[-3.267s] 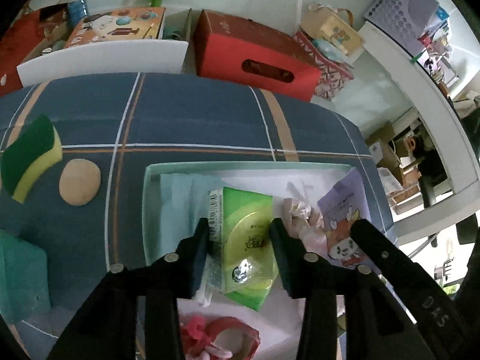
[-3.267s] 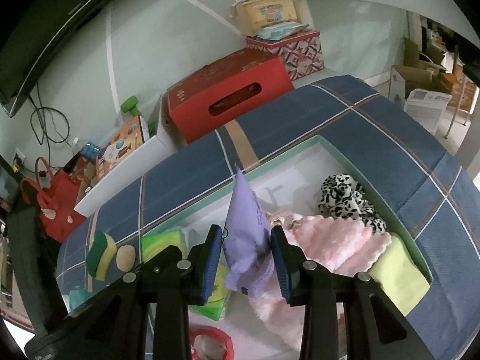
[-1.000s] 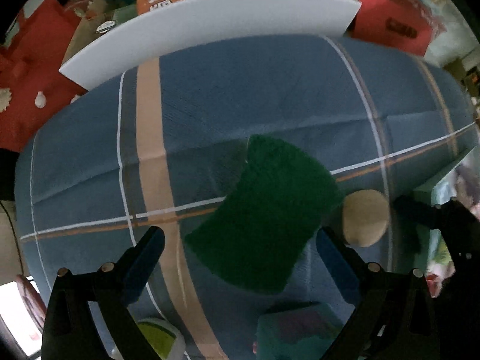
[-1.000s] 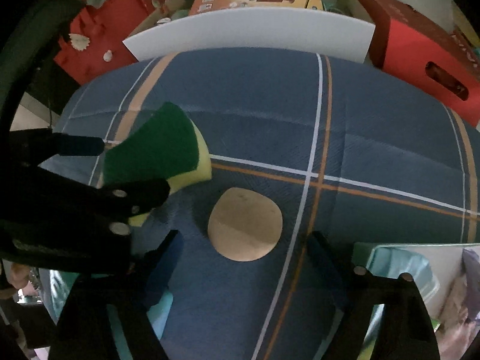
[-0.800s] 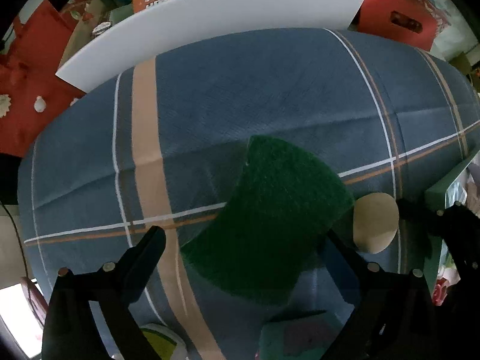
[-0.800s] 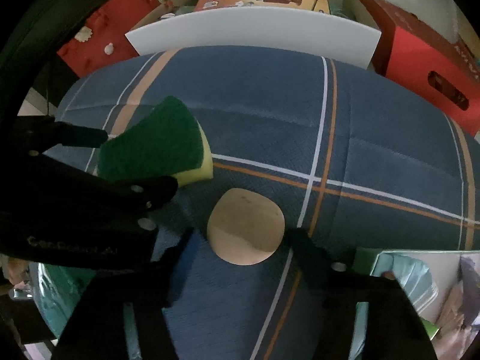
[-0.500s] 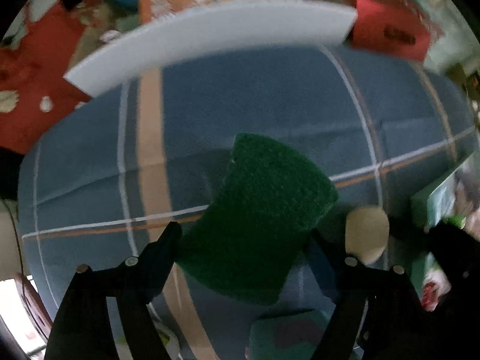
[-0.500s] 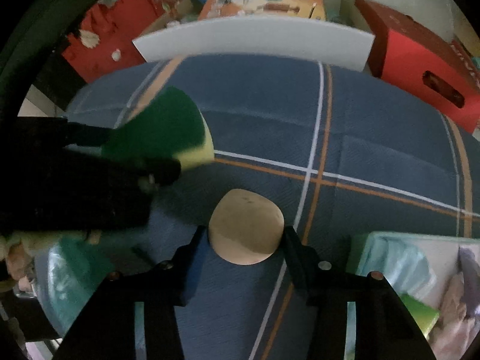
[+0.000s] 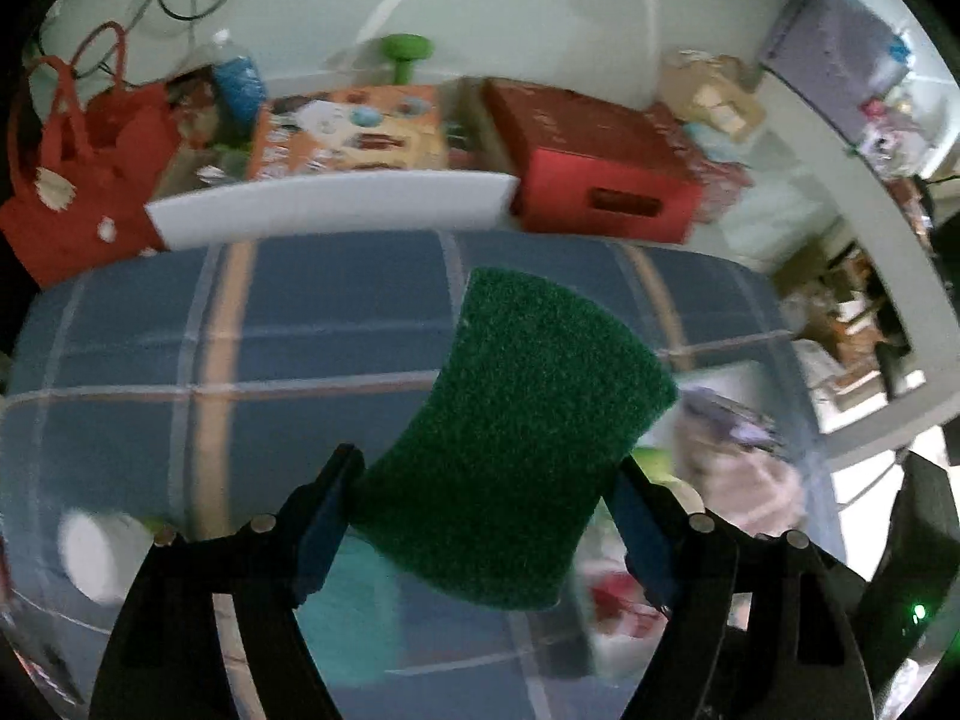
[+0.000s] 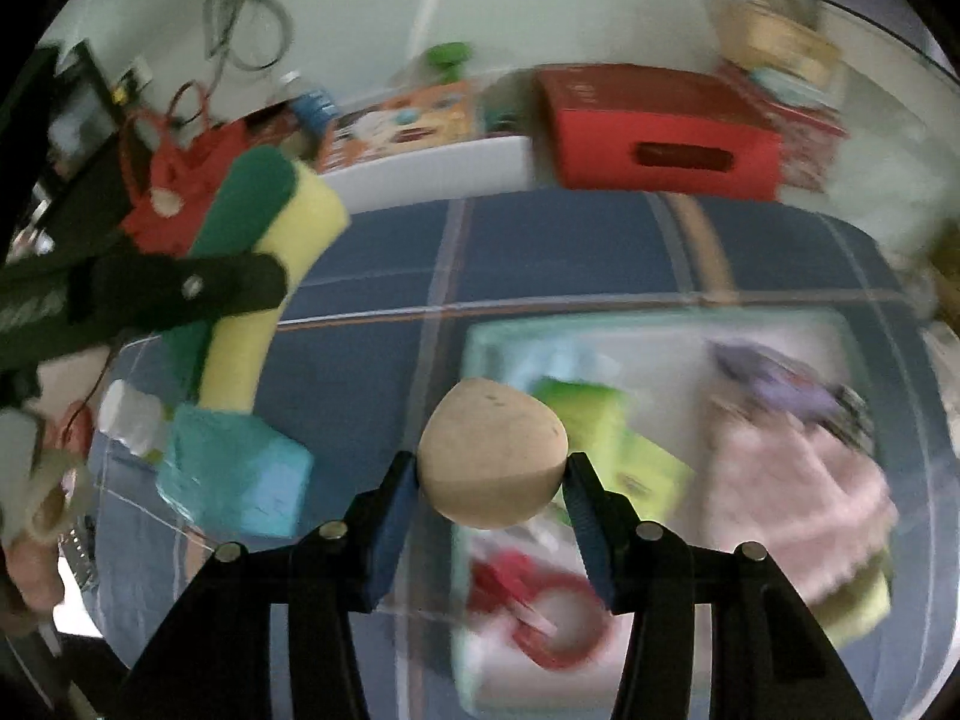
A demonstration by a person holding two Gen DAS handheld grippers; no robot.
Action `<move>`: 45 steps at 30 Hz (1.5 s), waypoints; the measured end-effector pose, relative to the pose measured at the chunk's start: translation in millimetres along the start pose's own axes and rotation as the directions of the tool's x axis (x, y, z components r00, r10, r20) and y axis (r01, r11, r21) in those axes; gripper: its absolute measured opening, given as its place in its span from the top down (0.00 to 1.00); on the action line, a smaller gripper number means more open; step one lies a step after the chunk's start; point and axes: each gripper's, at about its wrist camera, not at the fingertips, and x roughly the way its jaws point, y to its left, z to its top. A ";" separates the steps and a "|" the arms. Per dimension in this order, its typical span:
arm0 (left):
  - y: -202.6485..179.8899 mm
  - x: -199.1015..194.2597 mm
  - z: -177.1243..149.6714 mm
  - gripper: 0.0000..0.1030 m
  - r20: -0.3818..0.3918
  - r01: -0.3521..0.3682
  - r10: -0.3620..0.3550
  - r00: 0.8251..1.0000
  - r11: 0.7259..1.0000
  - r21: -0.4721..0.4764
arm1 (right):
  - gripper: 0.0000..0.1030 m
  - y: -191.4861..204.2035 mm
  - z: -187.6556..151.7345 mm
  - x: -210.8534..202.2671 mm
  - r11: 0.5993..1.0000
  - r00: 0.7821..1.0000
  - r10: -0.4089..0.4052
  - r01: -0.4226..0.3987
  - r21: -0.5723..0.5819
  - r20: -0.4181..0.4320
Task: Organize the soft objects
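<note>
The left hand-held gripper (image 9: pixel 483 519) pinches a green-and-yellow sponge (image 9: pixel 516 450) across its narrow waist, its jaws having just closed onto it. The sponge's long axis runs forward and away from the fingers, scouring side facing the camera. From the right wrist view the same sponge (image 10: pixel 264 222) shows its yellow foam edge, held clear above the plaid surface (image 10: pixel 540 258).

The right hand-held gripper (image 10: pixel 489 495) pinches a tan, egg-shaped foam puff (image 10: pixel 492 456), its jaws having just closed onto it too; the pads press its 2 sides and it hangs above the surface, over the near-left rim of the pale green tray (image 10: pixel 474 336).

That tray is the relation the coming move turns on. It lies on the right part of the surface, directly ahead of and below the right gripper, so the puff probably needs only a short carry forward. For the left gripper the tray lies off to its right, behind the sponge, so the sponge has the longer way to go. The right hand is the nearer.

The tray already holds a pink cloth (image 10: pixel 792 468), a green packet (image 10: pixel 606 420), a purple pouch (image 10: pixel 780 384) and a red ring-like item (image 10: pixel 540 606), though motion blur makes their edges hard to place. A teal block (image 10: pixel 240 480) lies on the left part of the surface, outside the tray.
</note>
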 end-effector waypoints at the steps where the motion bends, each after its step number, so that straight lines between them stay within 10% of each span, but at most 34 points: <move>1: -7.9 2.2 -5.7 0.21 -0.005 0.013 -0.013 1.000 1.000 0.003 | 0.49 -8.5 -3.3 -3.1 1.000 1.000 -0.010 0.010 0.016 0.000; 13: -82.1 63.1 -61.6 0.18 -0.131 0.139 -0.138 0.982 0.990 0.004 | 0.47 -78.9 -59.1 9.6 0.986 0.995 -0.047 0.060 0.153 -0.089; 28: -21.0 19.2 -119.6 0.07 0.010 0.113 -0.112 0.994 0.981 -0.155 | 0.34 -43.1 -87.5 4.6 0.996 0.993 -0.077 0.081 0.047 -0.086; 45: 19.6 -22.7 -184.8 0.00 0.110 -0.164 0.184 0.977 0.972 -0.170 | 0.30 -13.6 -115.3 -19.5 0.993 0.993 -0.115 0.114 -0.013 -0.026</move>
